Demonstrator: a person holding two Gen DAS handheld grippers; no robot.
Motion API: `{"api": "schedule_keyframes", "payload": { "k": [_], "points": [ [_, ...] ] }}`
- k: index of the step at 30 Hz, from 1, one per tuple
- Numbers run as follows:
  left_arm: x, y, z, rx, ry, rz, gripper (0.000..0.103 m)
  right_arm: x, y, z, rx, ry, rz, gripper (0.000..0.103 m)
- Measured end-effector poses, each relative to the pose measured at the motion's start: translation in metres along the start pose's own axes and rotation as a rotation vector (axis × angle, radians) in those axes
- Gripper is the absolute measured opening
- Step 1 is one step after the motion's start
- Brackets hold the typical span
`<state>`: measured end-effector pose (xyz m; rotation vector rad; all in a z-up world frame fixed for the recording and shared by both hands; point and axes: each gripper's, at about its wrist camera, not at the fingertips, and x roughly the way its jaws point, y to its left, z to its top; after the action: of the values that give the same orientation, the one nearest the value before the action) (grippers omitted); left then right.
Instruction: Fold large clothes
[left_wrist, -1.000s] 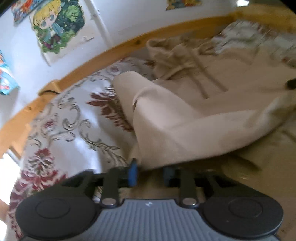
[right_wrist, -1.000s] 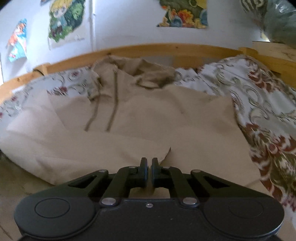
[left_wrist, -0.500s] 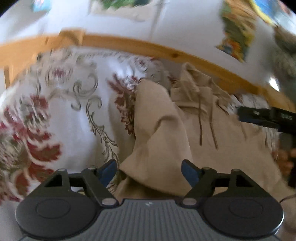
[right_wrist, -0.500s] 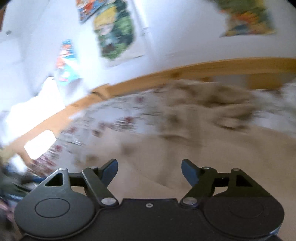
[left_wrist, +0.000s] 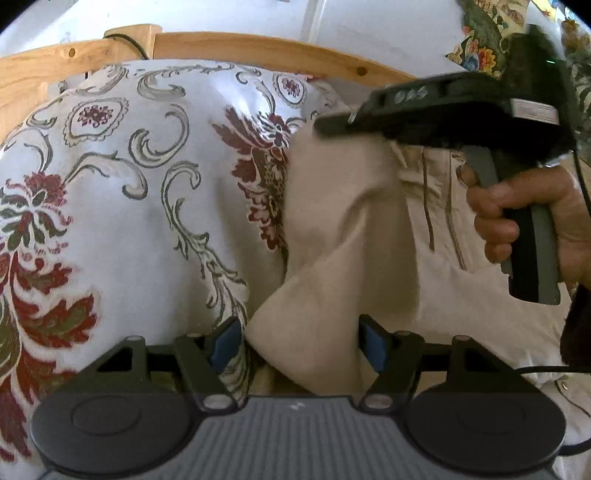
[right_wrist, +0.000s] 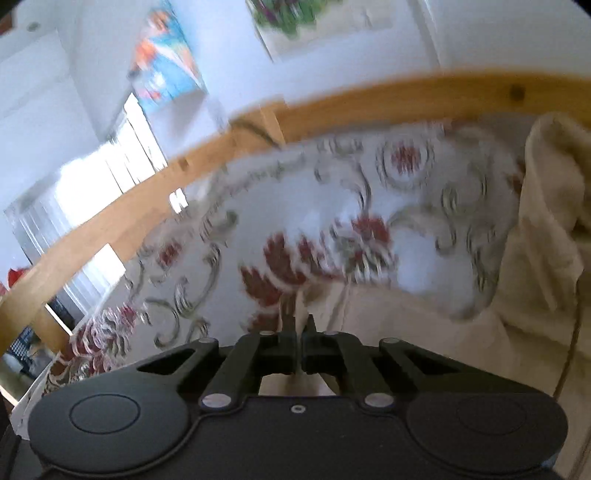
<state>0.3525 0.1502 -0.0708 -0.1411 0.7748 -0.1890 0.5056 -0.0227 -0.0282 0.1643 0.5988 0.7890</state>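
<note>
A beige hooded sweatshirt is seen spread on a bed covered by a white bedspread printed with grey scrolls and dark red flowers, inside a light wooden bed frame set against a white wall. The garment lies toward the right side of the bed in the left wrist view, with one fabric edge doubled over along its left border and two brown drawstrings running down its front. The left gripper is held low over the near edge of the bed, its blue-padded jaws standing wide apart, and a folded corner of the sweatshirt lies between them without being pressed by either pad. The right gripper is shown from the side above the garment, gripped by a person's right hand on the handle. In the blurred right wrist view, the right gripper is seen with its jaws shut tight, a thin pale strip of fabric apparently caught between the tips, though that is not certain through the blur. Colourful posters are pinned to the wall behind the bed.
</note>
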Motion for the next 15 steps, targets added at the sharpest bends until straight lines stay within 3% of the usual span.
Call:
{"api": "schedule_keyframes", "payload": {
  "k": [4, 6, 11, 12, 13, 14, 15],
  "points": [
    [0.006, -0.002, 0.007, 0.022, -0.016, 0.018, 0.080, -0.020, 0.001, 0.006, -0.018, -0.192, 0.011, 0.001],
    [0.004, -0.002, 0.009, 0.012, -0.029, 0.021, 0.080, -0.019, 0.006, 0.011, -0.067, -0.220, 0.000, 0.001],
    [-0.014, 0.003, 0.011, -0.014, -0.144, 0.011, 0.087, -0.016, 0.011, 0.007, -0.182, -0.232, -0.065, 0.002],
    [-0.012, 0.000, 0.014, 0.002, -0.140, 0.045, 0.086, -0.014, 0.011, 0.004, -0.181, -0.227, -0.087, 0.005],
    [-0.005, -0.003, 0.017, 0.025, -0.110, 0.105, 0.082, -0.013, 0.008, 0.003, -0.168, -0.215, -0.110, 0.018],
    [0.002, -0.004, 0.021, 0.038, -0.086, 0.158, 0.069, -0.014, 0.005, 0.002, -0.151, -0.204, -0.123, 0.029],
    [0.008, -0.003, 0.023, 0.044, -0.063, 0.199, 0.063, -0.018, 0.000, -0.001, -0.138, -0.193, -0.135, 0.035]
  ]
}}
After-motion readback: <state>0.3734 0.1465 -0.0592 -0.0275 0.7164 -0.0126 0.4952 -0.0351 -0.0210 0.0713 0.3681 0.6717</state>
